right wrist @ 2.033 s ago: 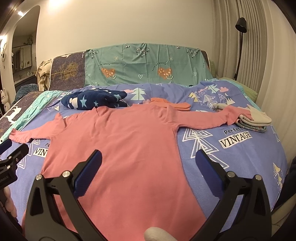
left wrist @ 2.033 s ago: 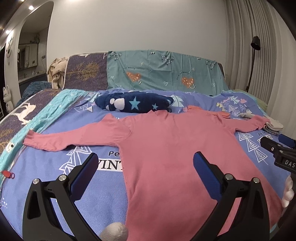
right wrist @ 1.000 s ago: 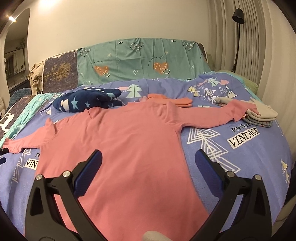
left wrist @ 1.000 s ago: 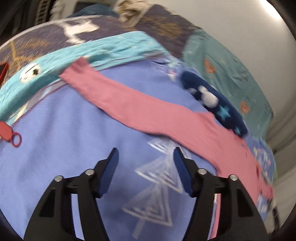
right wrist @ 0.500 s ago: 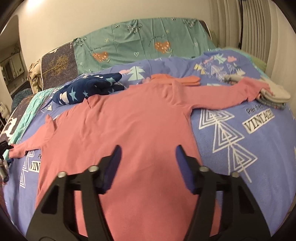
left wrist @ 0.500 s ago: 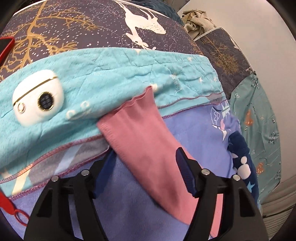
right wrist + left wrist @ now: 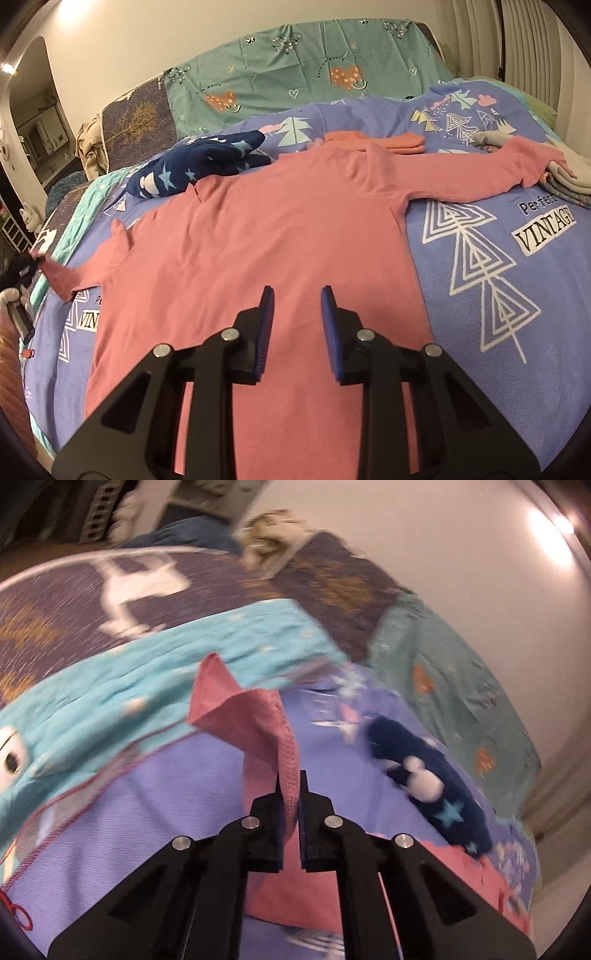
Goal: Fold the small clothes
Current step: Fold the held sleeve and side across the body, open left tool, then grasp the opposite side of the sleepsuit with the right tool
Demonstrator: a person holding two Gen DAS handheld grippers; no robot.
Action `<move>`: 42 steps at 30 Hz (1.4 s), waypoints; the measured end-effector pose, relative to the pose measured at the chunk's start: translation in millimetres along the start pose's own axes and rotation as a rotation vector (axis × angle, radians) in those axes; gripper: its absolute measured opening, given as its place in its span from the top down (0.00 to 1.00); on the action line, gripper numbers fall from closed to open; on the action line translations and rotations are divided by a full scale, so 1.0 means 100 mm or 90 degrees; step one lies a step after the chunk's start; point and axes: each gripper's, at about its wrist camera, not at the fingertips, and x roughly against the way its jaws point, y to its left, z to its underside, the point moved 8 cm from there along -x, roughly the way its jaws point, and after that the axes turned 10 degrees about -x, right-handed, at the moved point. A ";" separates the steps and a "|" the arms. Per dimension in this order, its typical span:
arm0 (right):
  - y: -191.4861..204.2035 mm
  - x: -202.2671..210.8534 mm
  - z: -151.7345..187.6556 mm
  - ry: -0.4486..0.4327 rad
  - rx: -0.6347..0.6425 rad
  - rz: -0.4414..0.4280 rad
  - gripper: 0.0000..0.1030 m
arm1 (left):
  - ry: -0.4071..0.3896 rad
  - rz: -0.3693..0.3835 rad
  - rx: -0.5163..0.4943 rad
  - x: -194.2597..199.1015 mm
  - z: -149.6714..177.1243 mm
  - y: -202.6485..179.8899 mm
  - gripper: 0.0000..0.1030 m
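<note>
A pink long-sleeved top [image 7: 280, 236] lies spread flat on the purple patterned bedspread [image 7: 480, 295]. My left gripper [image 7: 291, 775] is shut on the cuff end of its left sleeve [image 7: 243, 716] and holds it lifted off the bed; that gripper also shows at the far left of the right wrist view [image 7: 22, 269]. My right gripper [image 7: 295, 295] hovers over the lower middle of the top, its jaws partly open and empty. The right sleeve [image 7: 480, 173] stretches out to the right.
A dark blue star-print garment [image 7: 195, 162] lies beyond the top's collar. A folded pile [image 7: 565, 173] sits at the right under the sleeve end. A folded orange item [image 7: 391, 142] lies behind the collar. A turquoise blanket [image 7: 110, 686] with a white device [image 7: 11, 753] lies at the left.
My left gripper closed on the left sleeve cuff and lifted it. My right gripper's jaws narrowed and it moved lower over the top.
</note>
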 end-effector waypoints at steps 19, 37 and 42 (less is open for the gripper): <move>-0.53 0.12 -0.14 -0.015 -0.059 0.015 0.77 | 0.126 0.342 -0.395 -0.22 1.67 -4.09 0.95; 0.81 -0.99 -0.33 0.239 0.011 -0.226 0.72 | 0.126 0.147 -0.415 0.03 1.70 -2.43 0.62; 1.17 -1.52 -0.27 0.303 -0.010 -0.224 0.53 | 0.125 0.095 -0.413 0.03 1.65 -2.01 0.60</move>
